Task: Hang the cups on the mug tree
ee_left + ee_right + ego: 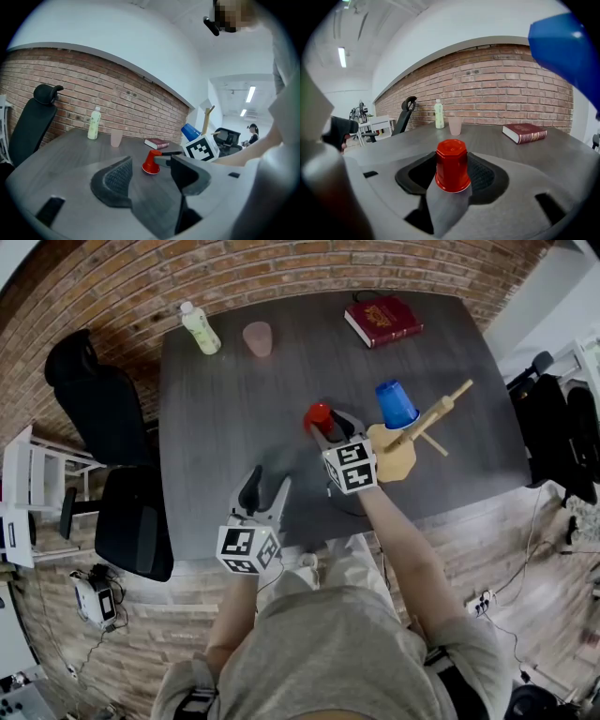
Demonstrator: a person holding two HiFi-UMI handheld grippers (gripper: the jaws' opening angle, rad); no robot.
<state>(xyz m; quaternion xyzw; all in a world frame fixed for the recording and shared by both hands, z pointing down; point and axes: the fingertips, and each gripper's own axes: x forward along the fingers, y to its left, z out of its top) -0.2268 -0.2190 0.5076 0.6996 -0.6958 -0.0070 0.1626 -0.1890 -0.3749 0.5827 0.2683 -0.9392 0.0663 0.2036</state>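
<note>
Right gripper (330, 425): jaws pinch the inverted red cup (452, 161) by its sides. Whether the rim rests on the worktop (234, 427) or sits just clear of it cannot be confirmed from these angles. In the head view the red cup is just left of the mug tree (419, 426). A blue cup (396, 404) hangs on the mug tree. Left gripper (150, 165): jaws spread with nothing between them, well left of the mug tree, by the worktop's near edge.
</note>
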